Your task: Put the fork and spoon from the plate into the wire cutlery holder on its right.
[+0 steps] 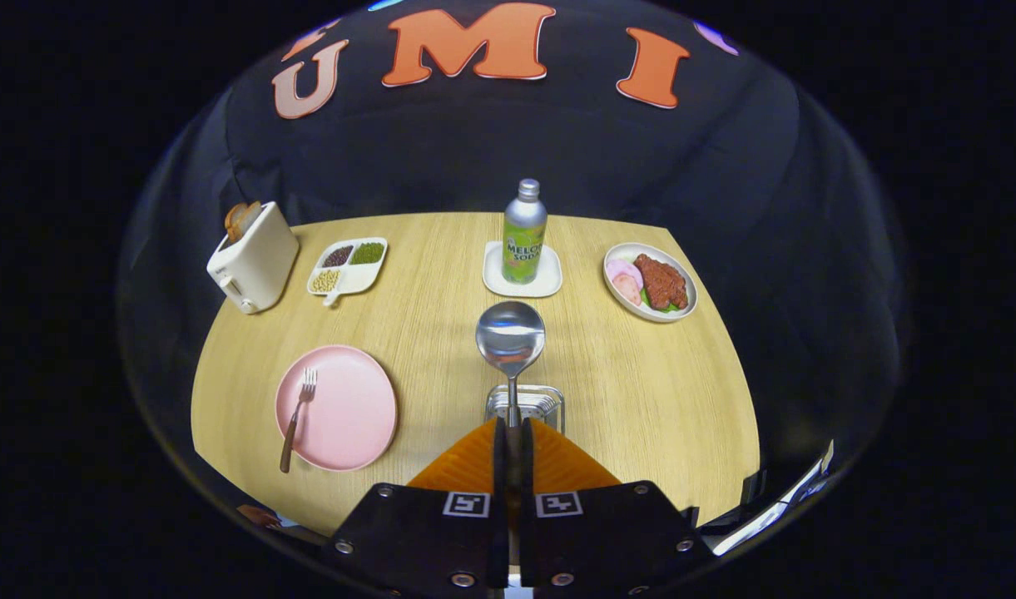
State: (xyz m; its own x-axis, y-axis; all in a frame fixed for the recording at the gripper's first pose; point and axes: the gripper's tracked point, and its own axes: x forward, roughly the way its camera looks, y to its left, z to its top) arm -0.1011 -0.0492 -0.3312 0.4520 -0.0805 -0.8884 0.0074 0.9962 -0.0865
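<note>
While jaws clamp spoon (pixel 510 339) handle, bowl above wire cutlery holder (pixel 526 404).

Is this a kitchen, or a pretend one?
Probably a pretend dining table in a booth: a wooden table before a black cloth wall, laid with a toaster, a plate of meat and a soda bottle. The gripper is shut on a spoon above the wire holder.

Toaster (pixel 254 256), bean tray (pixel 349 266), soda bottle (pixel 524 233), meat plate (pixel 651 281).
</note>
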